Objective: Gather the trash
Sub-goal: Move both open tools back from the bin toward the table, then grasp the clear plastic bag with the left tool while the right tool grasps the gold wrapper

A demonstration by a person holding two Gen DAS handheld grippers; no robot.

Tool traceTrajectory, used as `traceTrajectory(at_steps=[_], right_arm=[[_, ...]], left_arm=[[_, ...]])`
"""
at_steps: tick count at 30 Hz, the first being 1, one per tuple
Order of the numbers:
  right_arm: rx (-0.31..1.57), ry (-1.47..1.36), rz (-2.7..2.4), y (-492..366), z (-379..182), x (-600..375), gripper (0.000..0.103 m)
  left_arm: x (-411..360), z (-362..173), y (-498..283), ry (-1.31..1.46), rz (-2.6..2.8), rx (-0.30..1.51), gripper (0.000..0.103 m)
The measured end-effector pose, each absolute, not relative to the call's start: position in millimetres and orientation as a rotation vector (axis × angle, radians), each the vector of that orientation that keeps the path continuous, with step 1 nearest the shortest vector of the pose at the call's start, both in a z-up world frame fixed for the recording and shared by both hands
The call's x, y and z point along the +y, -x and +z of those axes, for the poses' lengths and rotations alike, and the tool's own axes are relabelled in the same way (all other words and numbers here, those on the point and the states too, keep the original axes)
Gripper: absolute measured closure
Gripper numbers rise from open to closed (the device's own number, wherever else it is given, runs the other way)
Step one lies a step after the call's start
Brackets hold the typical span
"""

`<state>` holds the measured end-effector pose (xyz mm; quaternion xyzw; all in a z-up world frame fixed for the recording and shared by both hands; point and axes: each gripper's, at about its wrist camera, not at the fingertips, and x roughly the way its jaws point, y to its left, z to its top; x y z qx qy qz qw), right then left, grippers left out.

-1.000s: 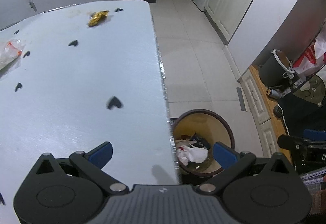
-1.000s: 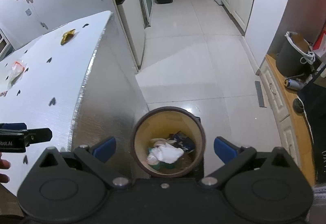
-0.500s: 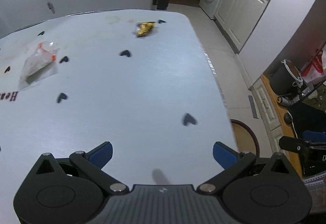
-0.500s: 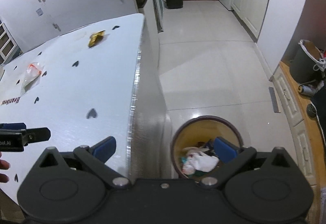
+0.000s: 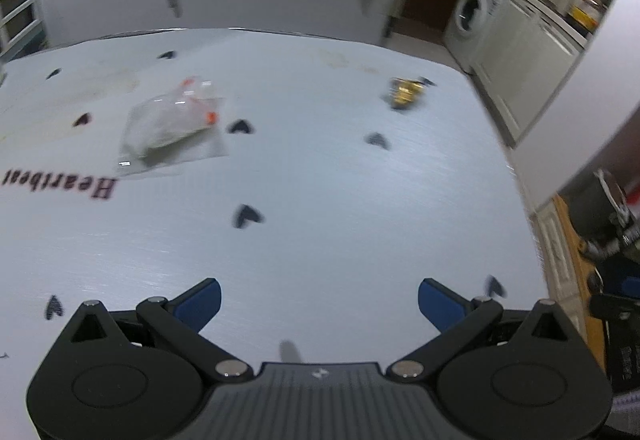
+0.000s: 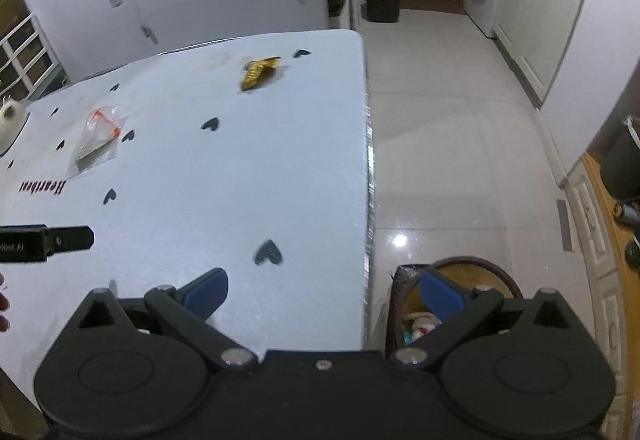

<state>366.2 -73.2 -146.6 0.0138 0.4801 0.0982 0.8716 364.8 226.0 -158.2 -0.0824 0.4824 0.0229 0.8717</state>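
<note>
Both grippers, left gripper [image 5: 319,298] and right gripper [image 6: 323,290], hover with jaws released over bare worktop [image 6: 240,175]; the trash bin [image 6: 494,270] stands just beyond its right edge.

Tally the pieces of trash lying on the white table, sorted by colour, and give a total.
Clear plastic bag: 1
Gold wrapper: 1
Total on the table: 2
</note>
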Motion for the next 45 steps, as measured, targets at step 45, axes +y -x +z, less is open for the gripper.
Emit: traceTrajectory(at_steps=[45], right_arm=[[0.896,-0.214,0.216,-616,-189,63,0.0]], left_arm=[[335,-197,-531,-0.145,0.281,0.836,0.029]])
